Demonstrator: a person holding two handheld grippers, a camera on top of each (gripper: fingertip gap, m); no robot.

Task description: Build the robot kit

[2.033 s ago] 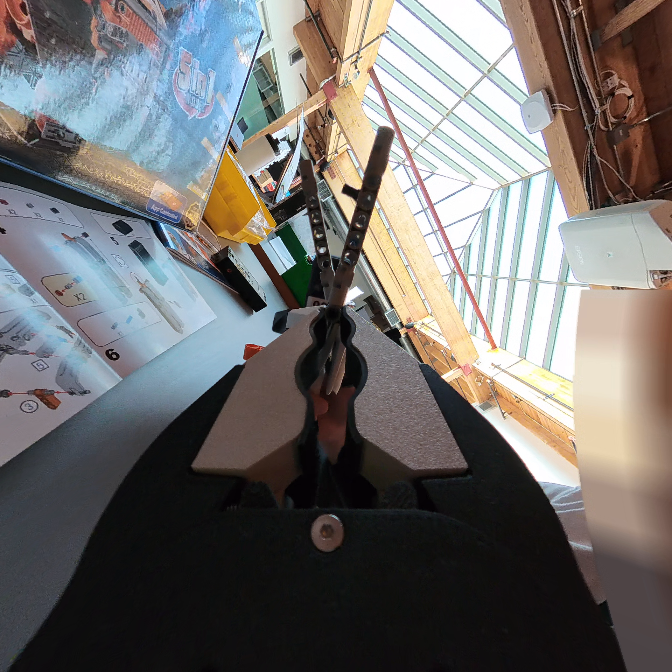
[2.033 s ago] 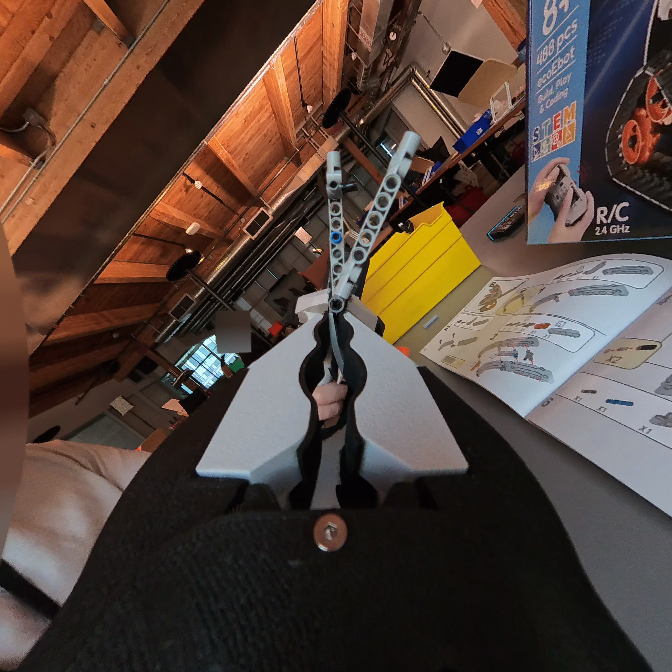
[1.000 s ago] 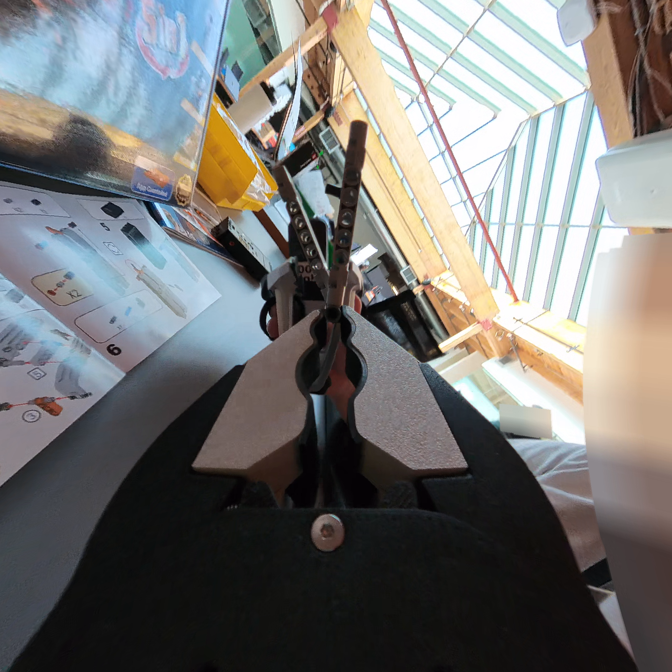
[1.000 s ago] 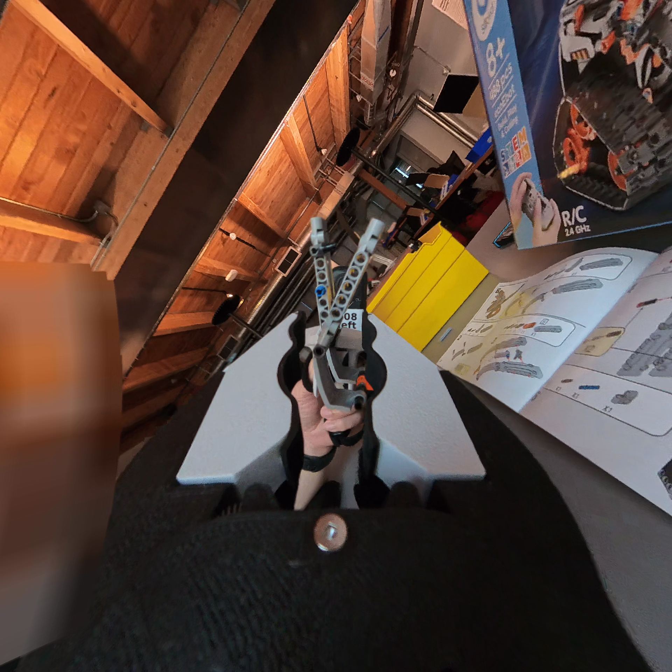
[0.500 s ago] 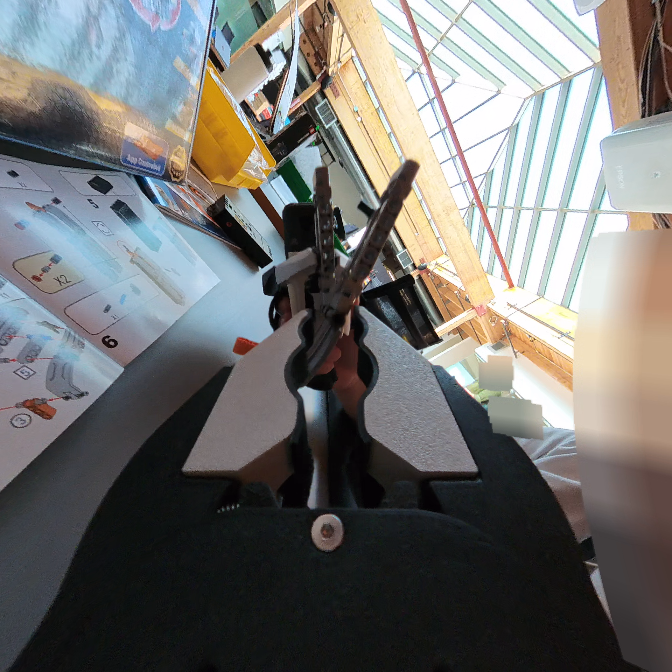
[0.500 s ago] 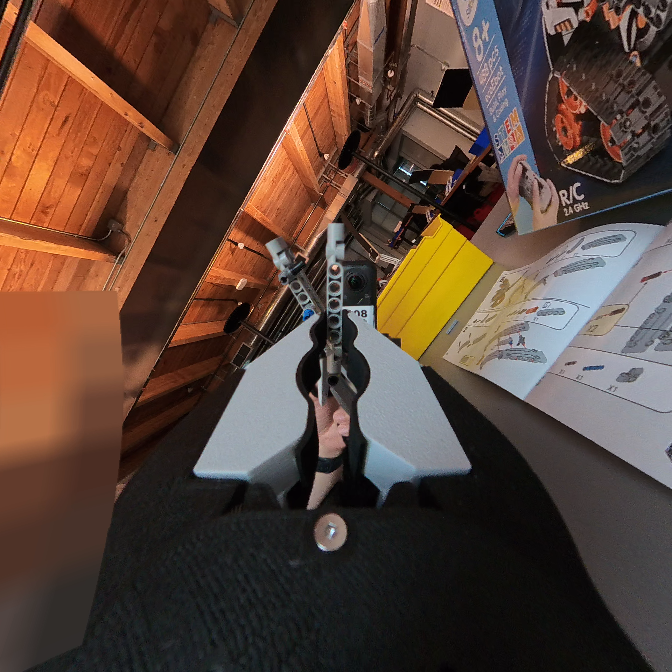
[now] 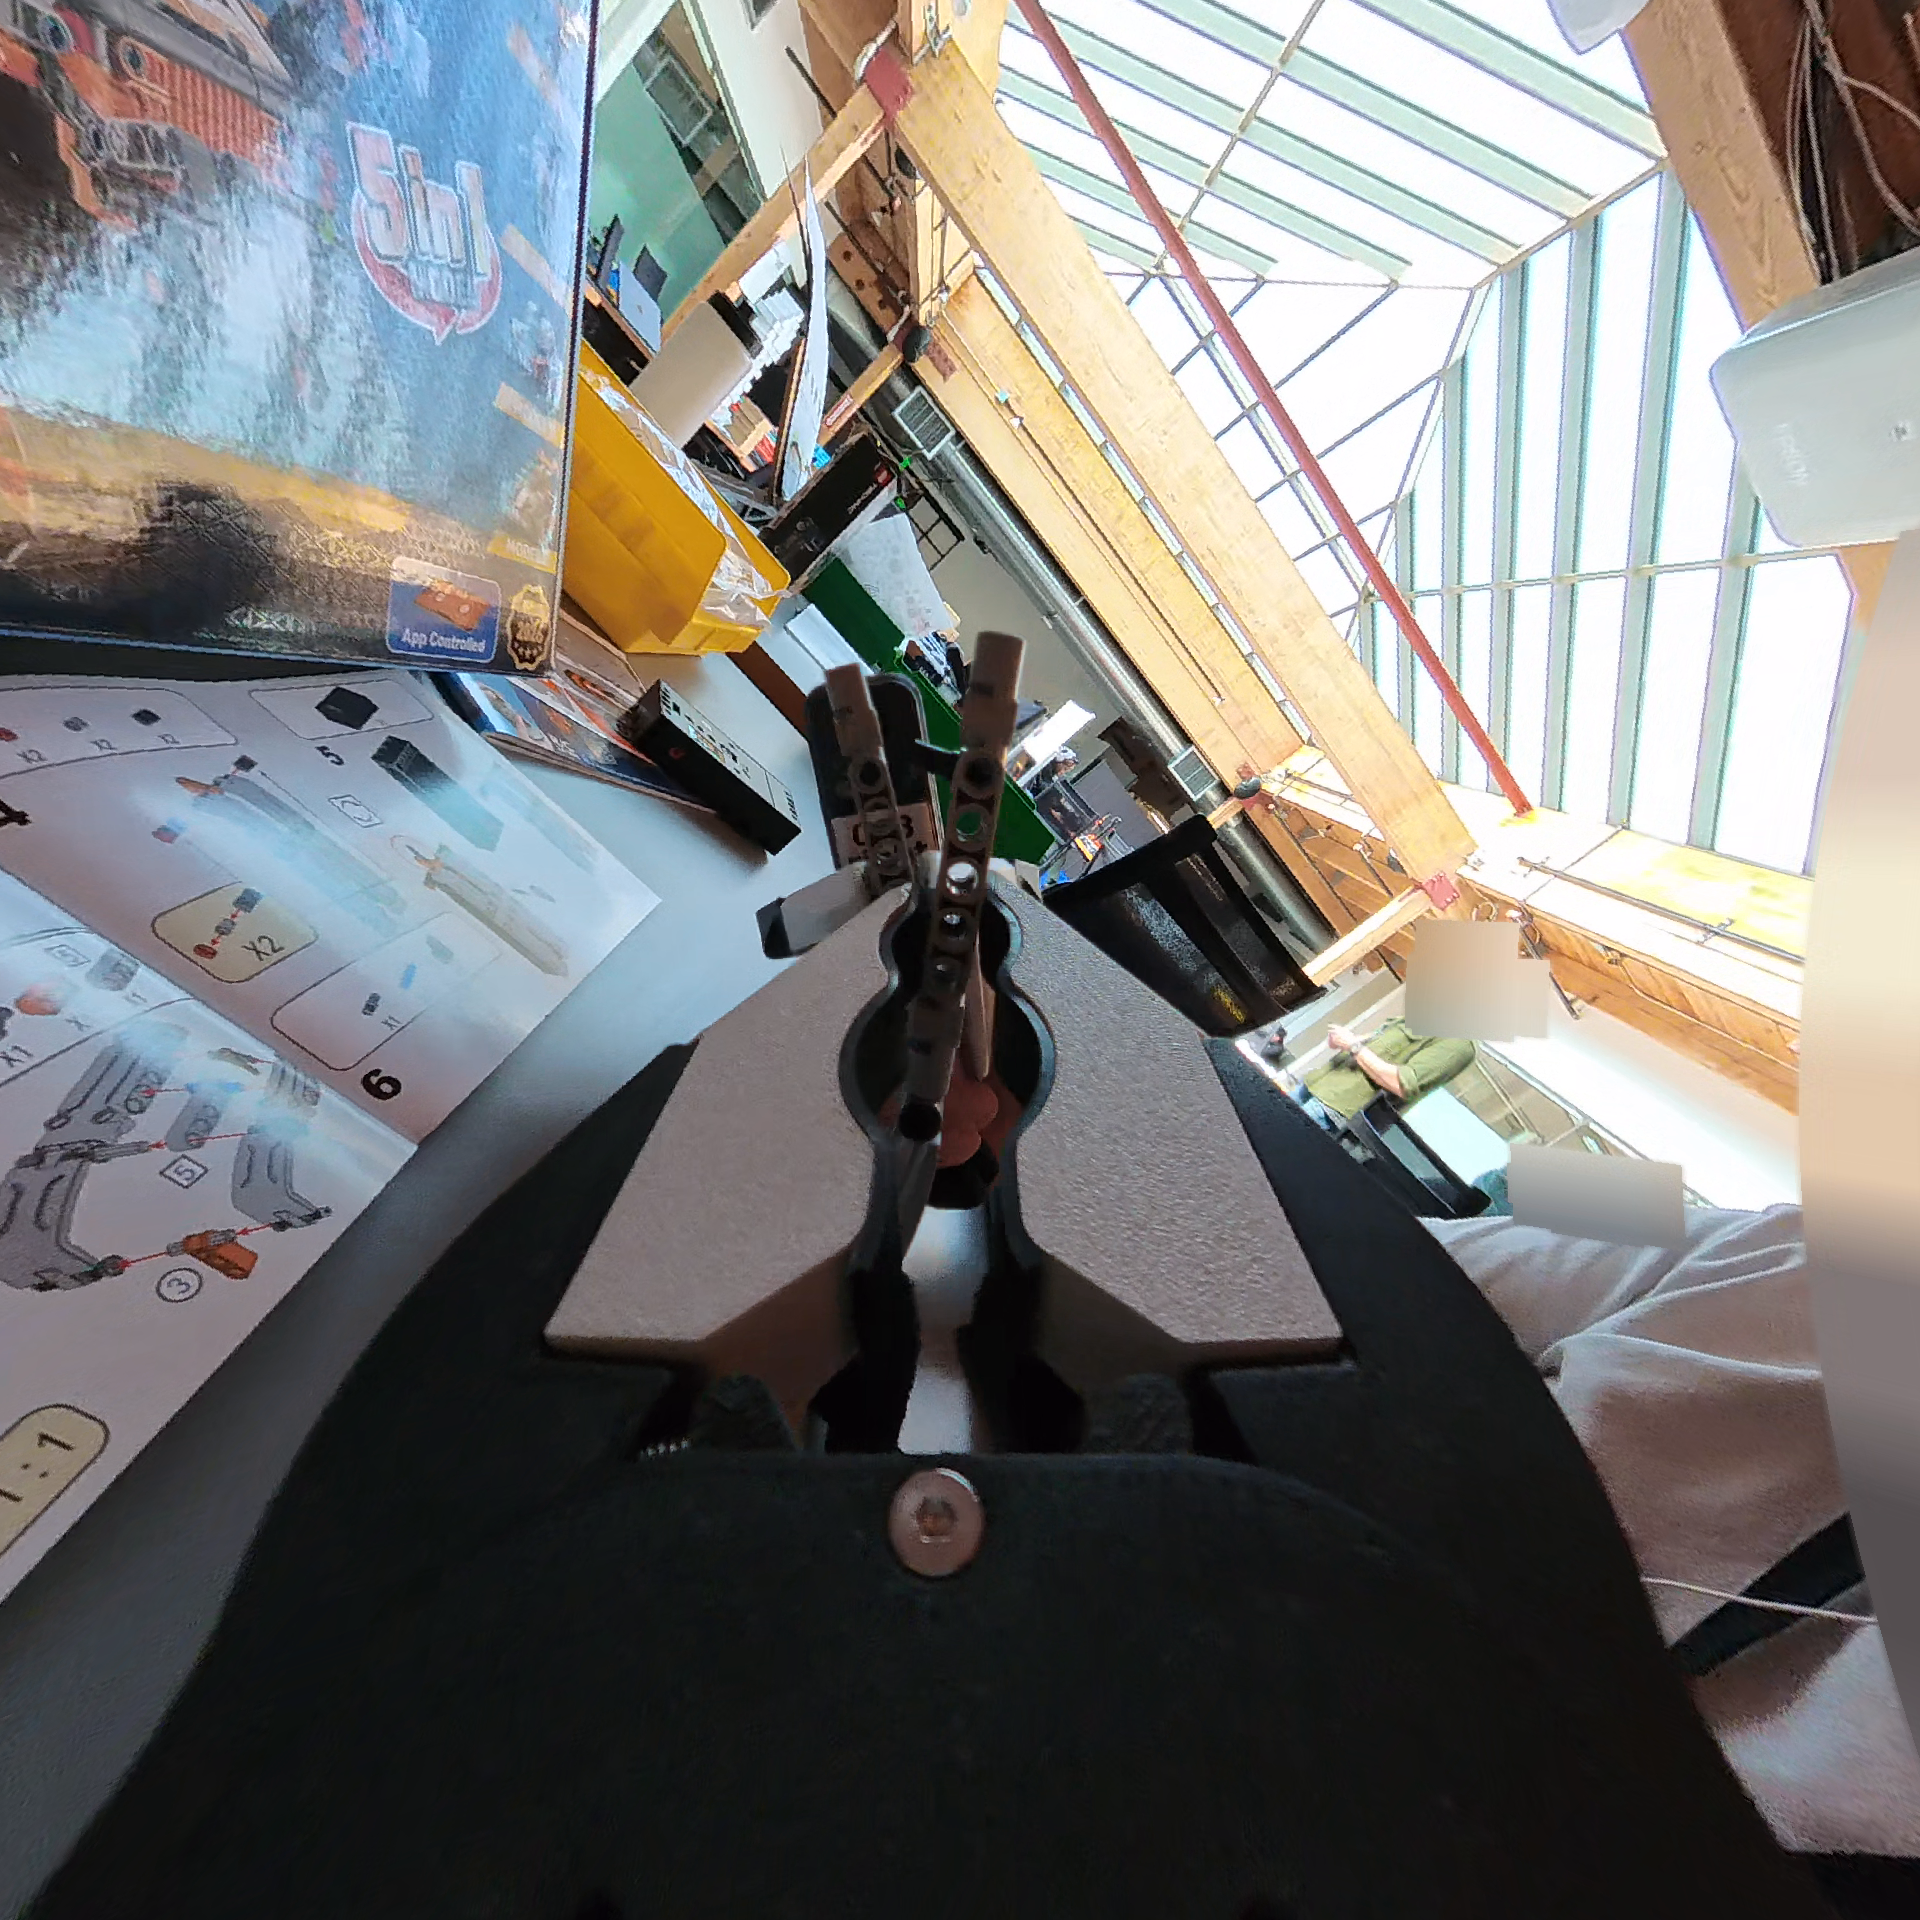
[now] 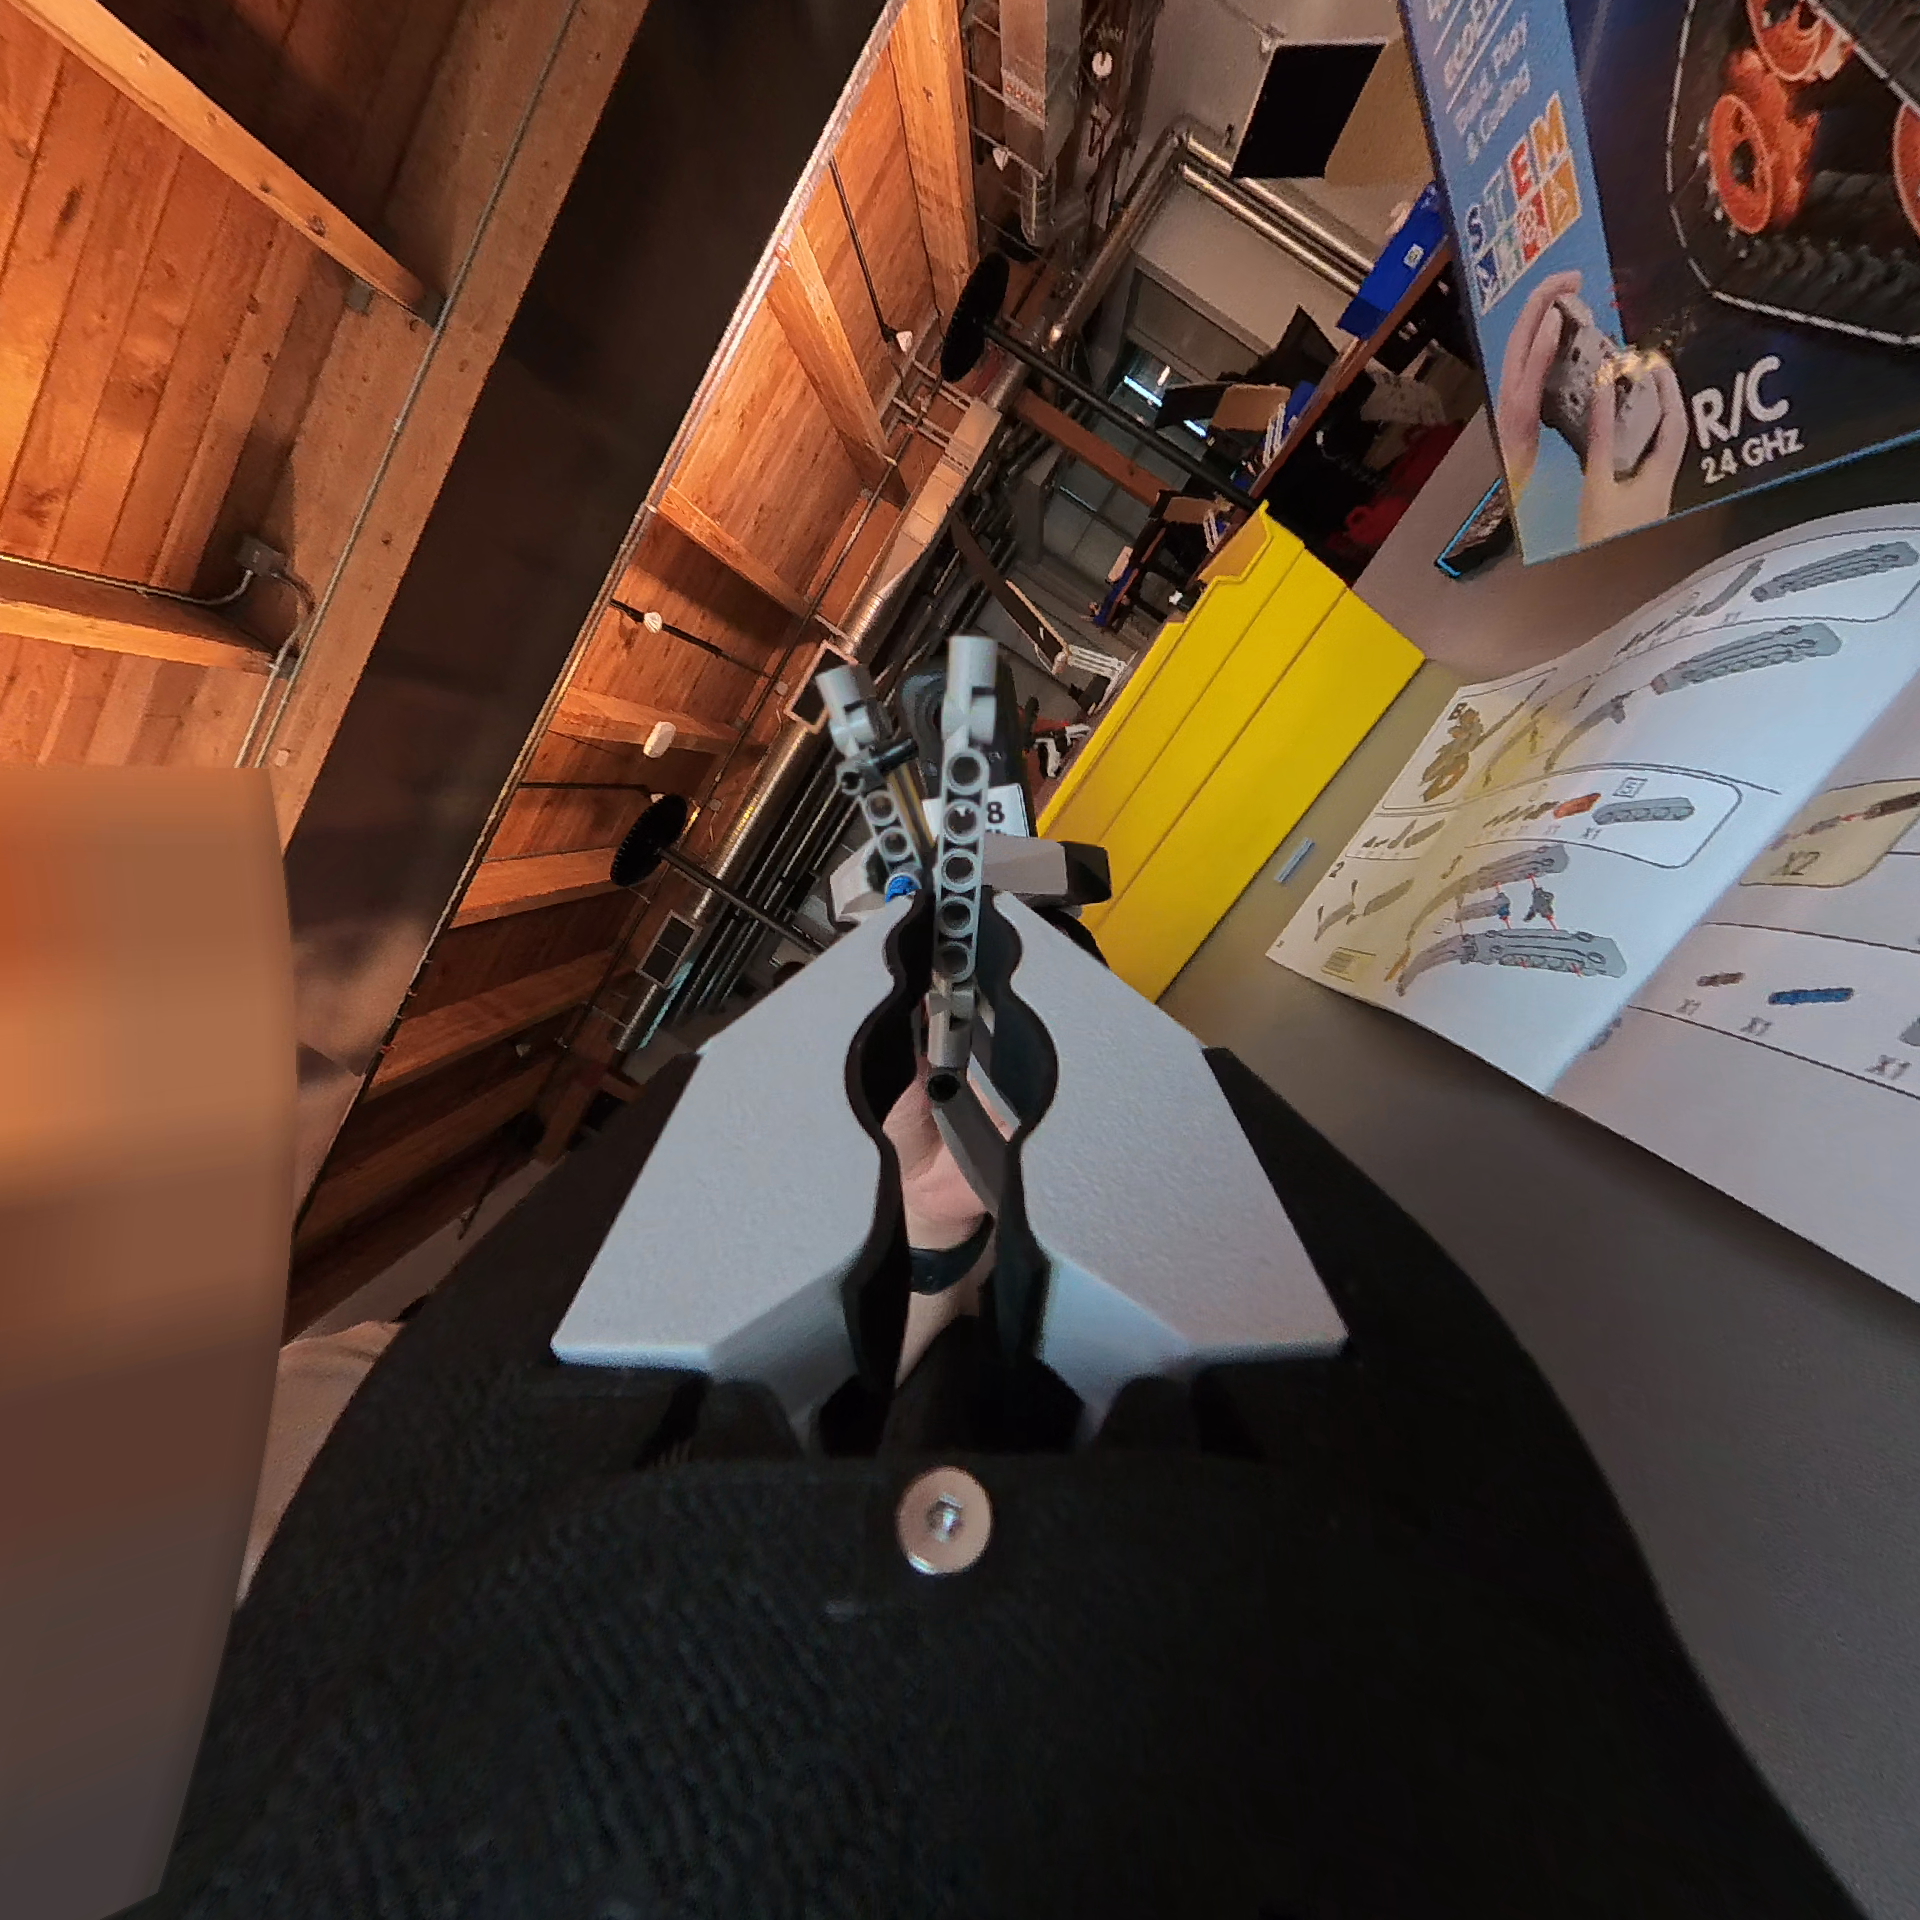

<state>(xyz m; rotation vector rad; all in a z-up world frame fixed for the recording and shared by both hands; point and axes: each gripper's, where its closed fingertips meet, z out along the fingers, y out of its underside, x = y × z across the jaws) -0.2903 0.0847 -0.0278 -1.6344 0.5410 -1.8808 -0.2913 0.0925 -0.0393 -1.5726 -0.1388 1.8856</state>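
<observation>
Two hand-held grippers face each other above a grey table [image 8: 1455,1195], each seen from its own wrist camera.

In the left wrist view, the left gripper [image 7: 940,935] has its grey fingers [image 7: 748,1122] drawn together at the tips, clamped on a V-shaped assembly of holed toy beams [image 7: 951,914]. The assembly's long axis runs along the fingers, and its two arms point away from the camera toward 12 o'clock, spreading slightly. Just beyond it the other gripper shows end on.

In the right wrist view, the right gripper [image 8: 951,935] is likewise closed on the same beam assembly [image 8: 961,862], light grey here, with a small blue pin [image 8: 902,885] at 11 o'clock of the grip. Its arms again point to 12 o'clock, away from the camera. A hand [image 8: 935,1164] shows through the gap behind the fingers.

An open instruction booklet [image 8: 1662,883] lies on the table at 3 o'clock in the right view and at 9 o'clock in the left. A printed toy box [image 7: 260,312] stands behind it, and a yellow bin [image 8: 1247,748] sits at 1 o'clock.
</observation>
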